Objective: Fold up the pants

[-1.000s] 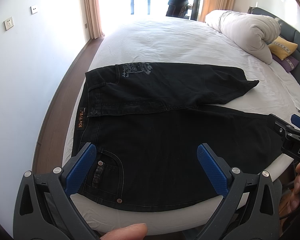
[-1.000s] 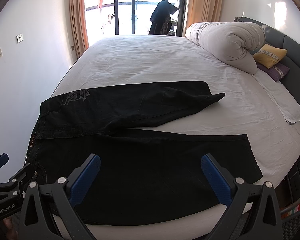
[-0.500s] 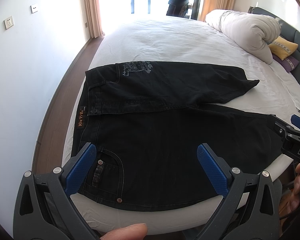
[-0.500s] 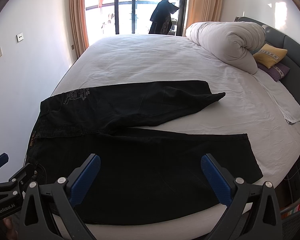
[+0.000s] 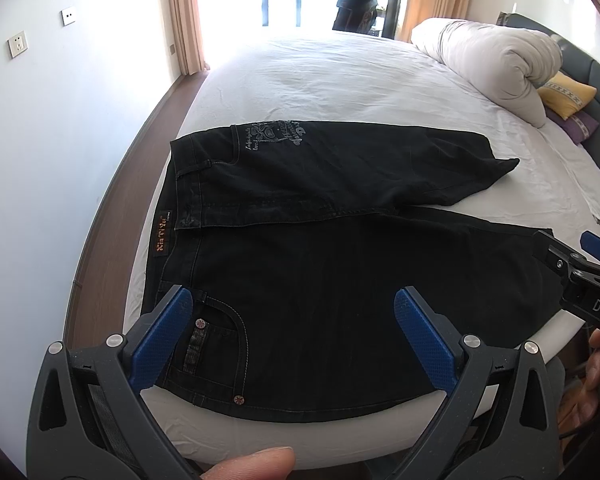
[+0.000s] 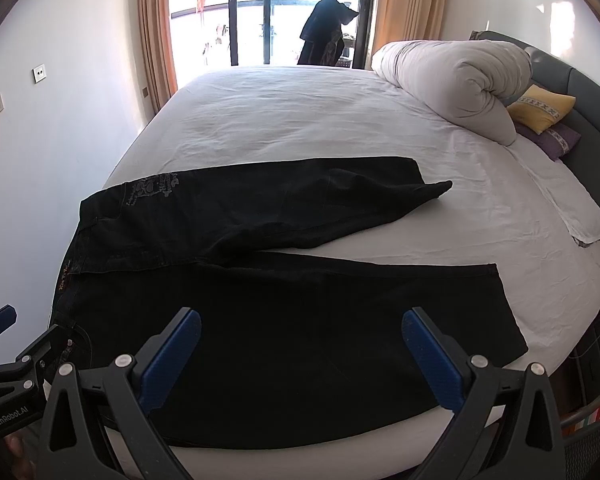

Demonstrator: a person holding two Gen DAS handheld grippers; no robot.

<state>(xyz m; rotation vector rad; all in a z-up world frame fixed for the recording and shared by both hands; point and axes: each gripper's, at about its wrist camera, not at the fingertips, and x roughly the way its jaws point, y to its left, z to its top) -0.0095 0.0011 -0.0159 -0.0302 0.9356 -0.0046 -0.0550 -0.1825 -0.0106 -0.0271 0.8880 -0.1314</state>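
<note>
Black jeans [image 5: 320, 272] lie spread flat on the white bed [image 5: 340, 80], waistband to the left, legs running right. The far leg is shorter-looking, with its end bunched; the near leg lies along the bed's front edge. The jeans also show in the right wrist view [image 6: 280, 320]. My left gripper [image 5: 296, 336] is open and empty, held above the pocket end near the front edge. My right gripper [image 6: 300, 354] is open and empty, above the near leg. Each gripper shows at the edge of the other's view: the right gripper [image 5: 580, 276], the left gripper [image 6: 16, 364].
A rolled white duvet [image 6: 452, 84] and yellow and purple pillows [image 6: 540, 114] lie at the back right by the grey headboard. A white wall [image 5: 40, 160] and wood floor strip run along the left. A balcony door with hanging dark clothes [image 6: 328, 32] is behind.
</note>
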